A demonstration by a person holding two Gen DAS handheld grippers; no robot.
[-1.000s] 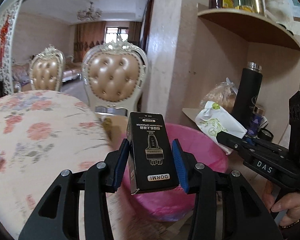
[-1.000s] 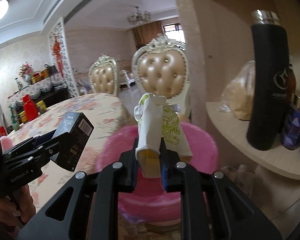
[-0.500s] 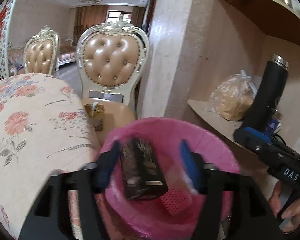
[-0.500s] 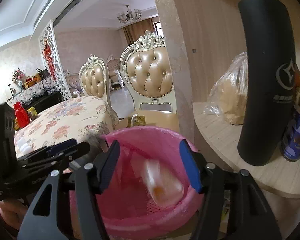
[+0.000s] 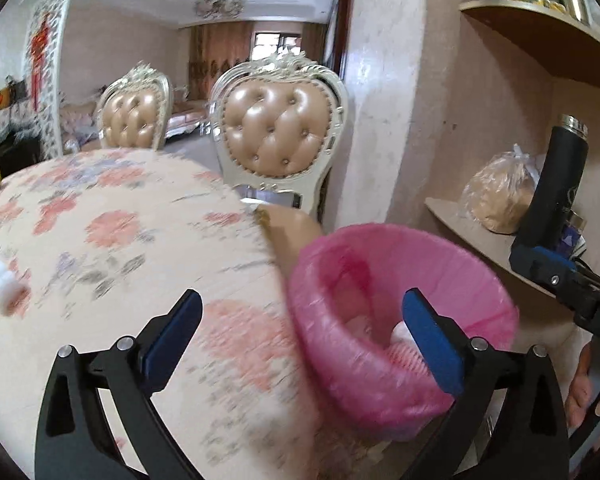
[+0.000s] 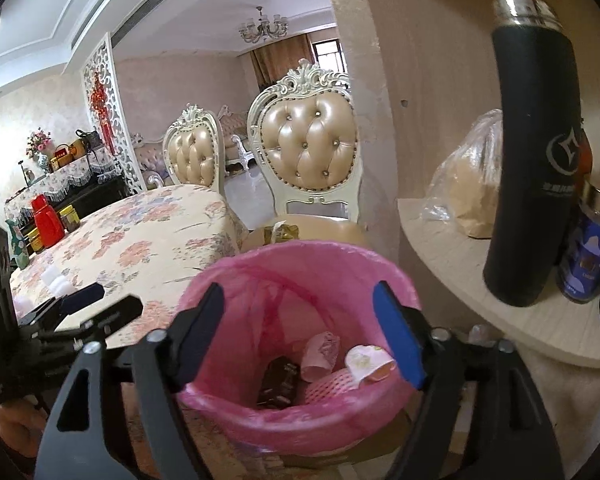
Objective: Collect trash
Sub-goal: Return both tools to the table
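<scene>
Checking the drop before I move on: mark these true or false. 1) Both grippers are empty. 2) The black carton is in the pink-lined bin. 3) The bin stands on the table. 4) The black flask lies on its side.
1) True: the left gripper and right gripper are open, jaws just opened, nothing between them.
2) True: the black carton lies inside the pink-lined bin.
3) False: it stands beside the floral-clothed table, lower down.
4) False: the black steel-capped flask stands upright on the wooden shelf.
</scene>
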